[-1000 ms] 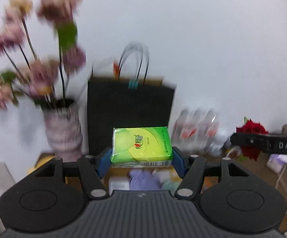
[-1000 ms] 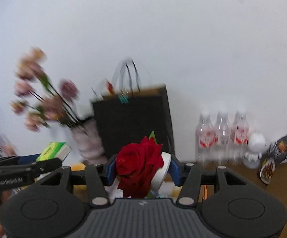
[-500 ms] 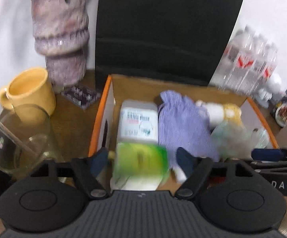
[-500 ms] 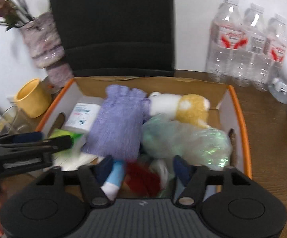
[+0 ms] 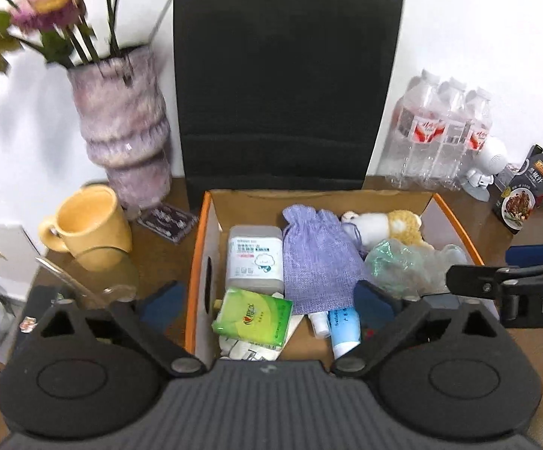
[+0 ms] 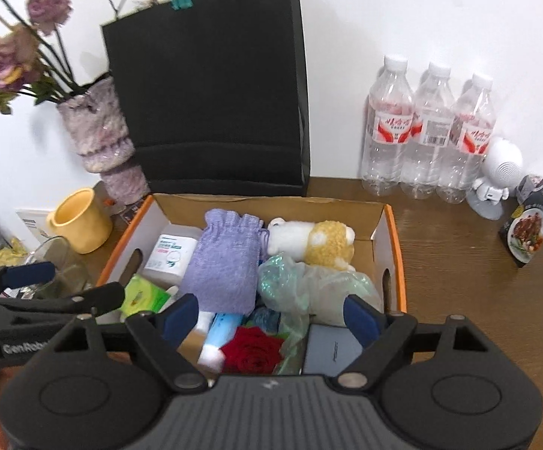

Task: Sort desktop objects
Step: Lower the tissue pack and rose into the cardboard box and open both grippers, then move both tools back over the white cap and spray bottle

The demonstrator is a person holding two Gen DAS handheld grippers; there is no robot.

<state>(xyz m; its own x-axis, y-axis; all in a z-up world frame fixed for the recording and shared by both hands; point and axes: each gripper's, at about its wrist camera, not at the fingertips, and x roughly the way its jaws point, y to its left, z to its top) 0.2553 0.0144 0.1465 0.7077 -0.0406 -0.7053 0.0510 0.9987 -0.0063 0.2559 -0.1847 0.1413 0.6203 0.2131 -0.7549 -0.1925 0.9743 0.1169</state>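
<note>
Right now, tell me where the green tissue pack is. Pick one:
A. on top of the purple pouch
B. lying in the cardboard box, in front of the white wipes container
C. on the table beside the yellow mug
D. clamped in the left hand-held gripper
B. The green tissue pack lies in the cardboard box just in front of the white wipes container, while the left hand-held gripper stands open around nothing.

Left claw (image 5: 267, 307) wide apart, green tissue pack (image 5: 253, 317) in box (image 5: 200, 247).

"DA" on right hand-held gripper (image 5: 511, 292); "GenRob" on left hand-held gripper (image 6: 27, 347)
</note>
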